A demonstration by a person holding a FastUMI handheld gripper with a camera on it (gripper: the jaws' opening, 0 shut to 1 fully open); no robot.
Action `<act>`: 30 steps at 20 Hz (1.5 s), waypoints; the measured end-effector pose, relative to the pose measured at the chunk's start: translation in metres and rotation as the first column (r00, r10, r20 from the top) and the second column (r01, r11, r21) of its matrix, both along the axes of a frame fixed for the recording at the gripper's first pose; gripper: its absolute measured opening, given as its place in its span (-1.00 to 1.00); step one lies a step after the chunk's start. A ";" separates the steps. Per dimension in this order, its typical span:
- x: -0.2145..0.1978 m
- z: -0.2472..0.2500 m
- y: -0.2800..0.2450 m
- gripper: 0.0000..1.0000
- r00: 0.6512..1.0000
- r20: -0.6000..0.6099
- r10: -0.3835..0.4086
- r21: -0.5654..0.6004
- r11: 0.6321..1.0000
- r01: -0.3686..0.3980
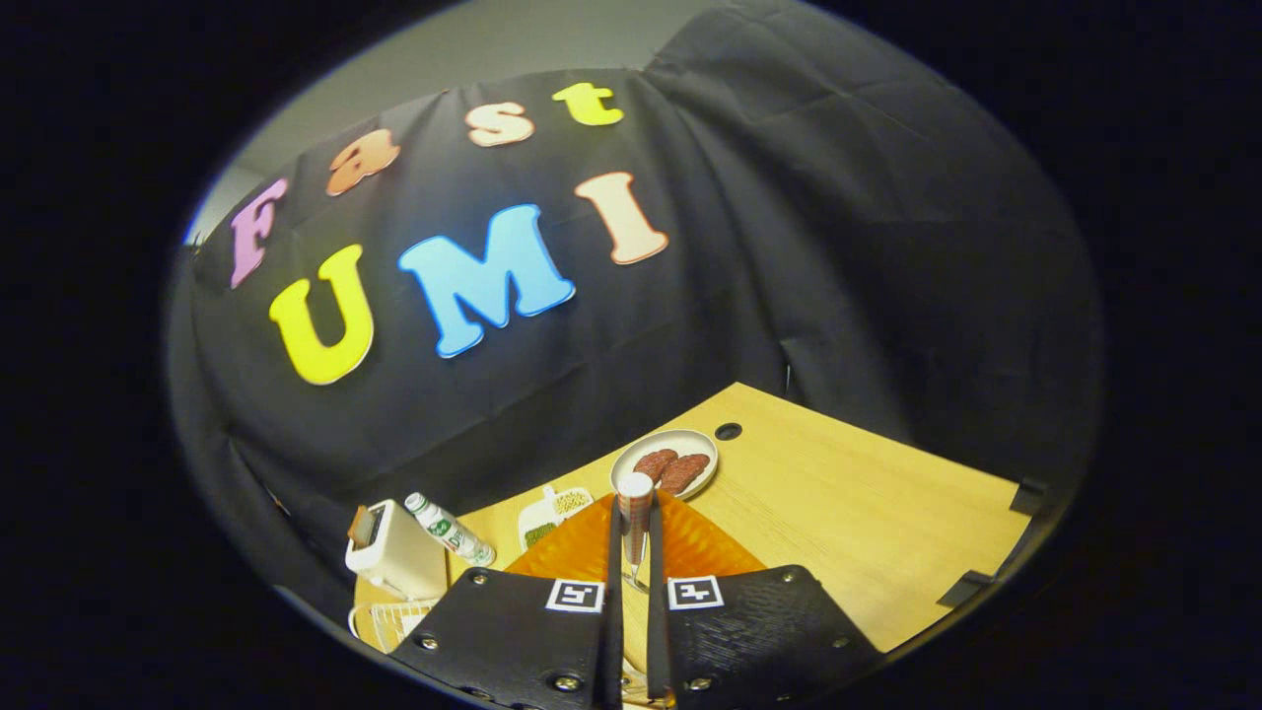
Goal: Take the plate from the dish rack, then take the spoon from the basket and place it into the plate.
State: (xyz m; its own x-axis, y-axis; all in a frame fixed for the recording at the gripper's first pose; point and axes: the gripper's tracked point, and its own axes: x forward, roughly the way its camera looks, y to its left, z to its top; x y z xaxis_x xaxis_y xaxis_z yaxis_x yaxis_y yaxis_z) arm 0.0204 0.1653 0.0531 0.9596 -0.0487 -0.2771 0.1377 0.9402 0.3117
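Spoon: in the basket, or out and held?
Out and held: the spoon stands upright, clamped between the tool's nearly closed fingers, above the orange plate. The basket lies left.

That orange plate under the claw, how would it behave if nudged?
The orange plate lies flat on the smooth wooden table, so it would probably slide, not tip. Its ribbed, glossy look suggests light plastic, likely stiff. The claw, shut on the spoon, hangs over it.
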 end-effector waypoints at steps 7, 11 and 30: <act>-0.069 -0.003 0.096 -0.81 0.962 -0.024 0.271 -0.169 0.948 -0.271; -0.119 -0.025 0.136 -0.81 0.913 -0.070 0.403 -0.161 0.898 -0.409; -0.182 -0.134 0.150 -0.71 0.775 -0.312 0.549 -0.280 0.727 -0.627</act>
